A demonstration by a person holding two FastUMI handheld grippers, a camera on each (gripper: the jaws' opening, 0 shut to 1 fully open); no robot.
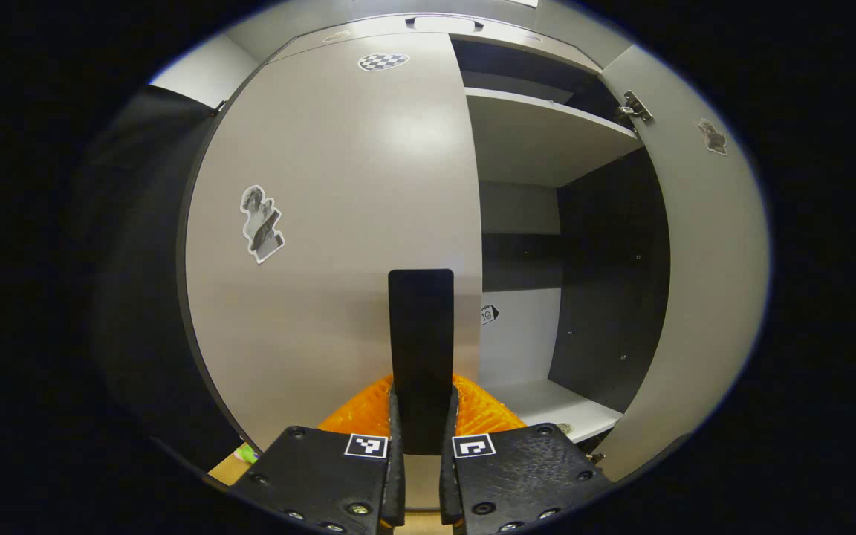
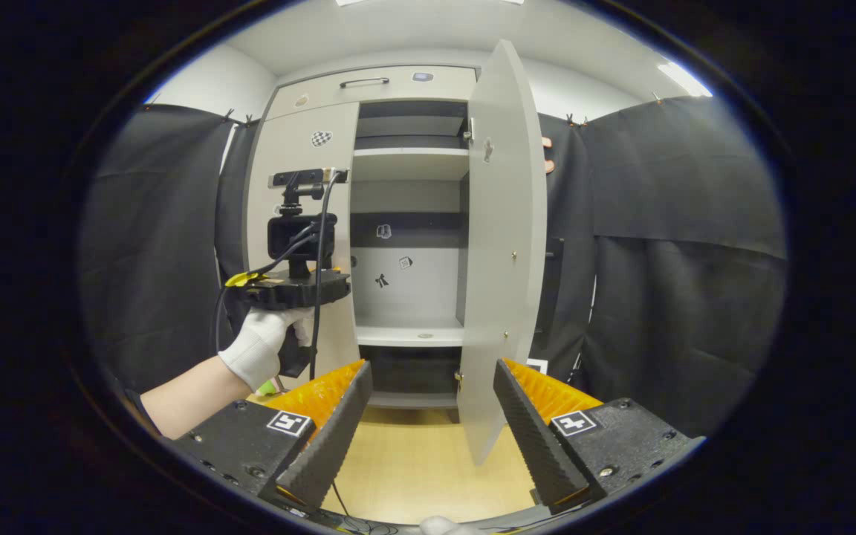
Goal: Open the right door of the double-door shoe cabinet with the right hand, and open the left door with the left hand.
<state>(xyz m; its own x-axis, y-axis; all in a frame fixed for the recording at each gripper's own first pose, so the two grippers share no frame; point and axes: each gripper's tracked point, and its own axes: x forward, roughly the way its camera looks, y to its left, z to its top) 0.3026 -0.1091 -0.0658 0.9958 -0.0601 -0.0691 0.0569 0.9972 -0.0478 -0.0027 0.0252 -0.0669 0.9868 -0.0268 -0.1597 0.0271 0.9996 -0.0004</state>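
Left gripper (image 1: 421, 416) is clamped on the left door's black handle (image 1: 420, 327); left door (image 1: 339, 223) is closed. Up close we see its figure sticker (image 1: 261, 223) and checkered sticker (image 1: 383, 62). From the right gripper view we get the wider scene: right gripper (image 2: 428, 416) spread wide, holding nothing, right door (image 2: 502, 245) swung open, gloved hand (image 2: 261, 345) at the left door. No writing we can read.

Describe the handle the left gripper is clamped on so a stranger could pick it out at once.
Start at the tall grey shoe cabinet, whose right door stands swung open. The left door is shut, and low along its inner edge sits the handle, an upright black strip. The left gripper pinches its lower end; it is the only black, raised piece on that pale door, unlike the flat stickers higher up.
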